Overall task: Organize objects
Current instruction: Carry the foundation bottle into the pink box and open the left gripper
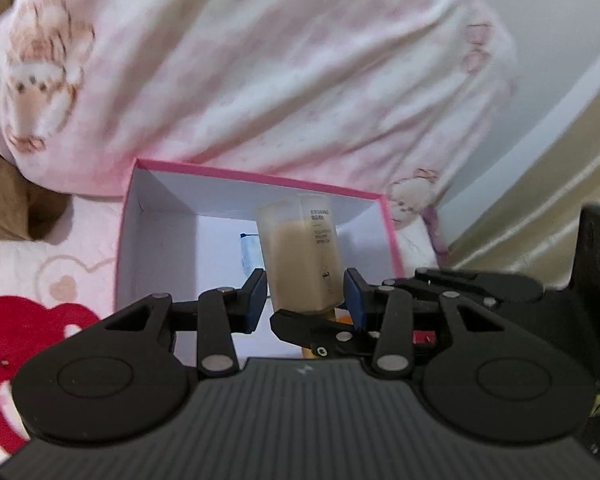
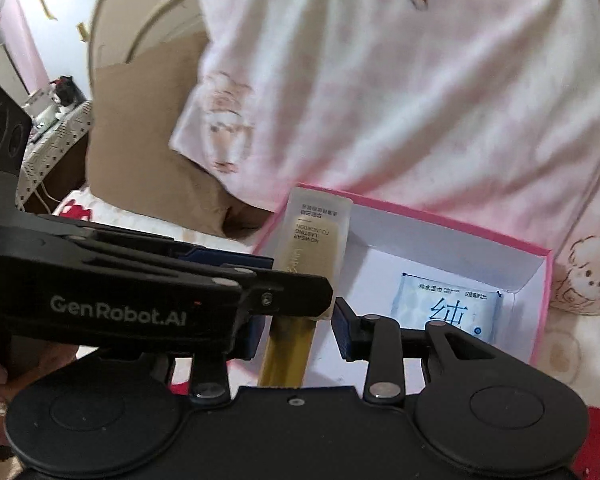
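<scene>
- While both tools meet above the pink box (image 1: pixel 392 232), the foundation bottle (image 1: pixel 300 256) stands upright between them.
- Left tool (image 1: pixel 306 298): clenched on the bottle.
- Right tool (image 2: pixel 300 320): gripping it too.
- Wet-wipe packet (image 2: pixel 448 306): flat inside the box.

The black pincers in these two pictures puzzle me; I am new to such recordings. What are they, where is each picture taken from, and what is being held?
They are two hand-held grippers, not a robot: a person carries one in each hand. Each has a wide-angle camera looking along its fingers, so one picture is from the left gripper and the other from the right gripper. Both appear closed on one foundation bottle, held above an open pink-edged box. A wet-wipe pack lies inside the box. Behind is a pink printed quilt, which is blurred.
</scene>
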Demonstrator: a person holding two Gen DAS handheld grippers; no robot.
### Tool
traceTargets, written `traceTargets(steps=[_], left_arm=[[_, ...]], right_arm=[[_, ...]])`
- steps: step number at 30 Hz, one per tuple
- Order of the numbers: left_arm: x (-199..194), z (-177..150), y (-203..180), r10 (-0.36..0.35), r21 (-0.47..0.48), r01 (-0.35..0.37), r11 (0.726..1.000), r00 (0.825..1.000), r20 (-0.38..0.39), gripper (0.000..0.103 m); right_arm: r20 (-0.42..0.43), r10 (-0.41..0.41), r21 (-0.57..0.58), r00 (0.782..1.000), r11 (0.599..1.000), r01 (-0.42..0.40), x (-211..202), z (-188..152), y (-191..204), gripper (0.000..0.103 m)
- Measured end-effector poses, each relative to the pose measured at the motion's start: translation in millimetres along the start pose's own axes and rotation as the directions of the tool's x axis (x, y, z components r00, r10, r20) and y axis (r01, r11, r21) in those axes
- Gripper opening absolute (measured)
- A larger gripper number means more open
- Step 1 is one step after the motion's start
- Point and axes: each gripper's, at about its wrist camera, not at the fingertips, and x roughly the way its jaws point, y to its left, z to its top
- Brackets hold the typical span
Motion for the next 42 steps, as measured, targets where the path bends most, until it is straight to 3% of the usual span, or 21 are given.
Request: traceTargets(steps=[12, 16, 20, 27, 31, 33, 36, 42], left_arm=[[112.4, 15.9, 50.2, 0.046, -0.115, -0.056, 0.992, 0.995, -0.085, 0.04], [135.7, 13.2, 67.0, 0.001, -0.196, -0.026, 0.98, 0.991, -0.131, 0.039], [149.7, 12.0, 61.5, 0.021, -0.156, -0.047, 0.987, 0.987, -0.162, 0.038], [159.9, 12.5, 54.2, 0.035, -0.128, -0.052, 0.99, 0.99, -0.135, 0.035], [163.6, 14.5, 53.7, 0.055, -0.139, -0.074, 0.988, 0.989, -0.135, 0.031], [158.7, 12.4, 51.5, 0.089, -0.137, -0.106, 0.985, 0.988, -0.128, 0.031], [146.7, 10.1, 41.3, 0.131, -0.097, -0.144, 0.985, 0.983, -0.128, 0.042], [96.8, 8.2, 13.1, 0.18, -0.014, -0.182, 0.983, 0.979, -0.094, 0.054]], right_arm=[[-0.094, -0.017, 0.097, 0.995, 0.995, 0.026, 104.2, 4.5, -55.2, 0.041], [-0.154, -0.072, 0.023, 0.985, 0.997, 0.077, 125.4, 1.0, -54.9, 0.041], [-0.19, -0.09, 0.031, 0.978, 0.995, 0.098, 137.4, -2.0, -58.4, 0.041], [-0.211, -0.193, -0.018, 0.958, 0.981, 0.194, 150.7, 6.1, -49.9, 0.04], [-0.222, -0.202, -0.039, 0.954, 0.979, 0.199, 153.4, 9.5, -45.6, 0.041], [-0.212, -0.194, -0.045, 0.958, 0.981, 0.189, 144.7, 8.9, -42.9, 0.05], [-0.186, -0.191, -0.088, 0.964, 0.98, 0.177, 122.8, 2.7, -35.5, 0.053], [-0.105, -0.176, -0.148, 0.979, 0.976, 0.16, 68.2, -17.0, -22.8, 0.057]])
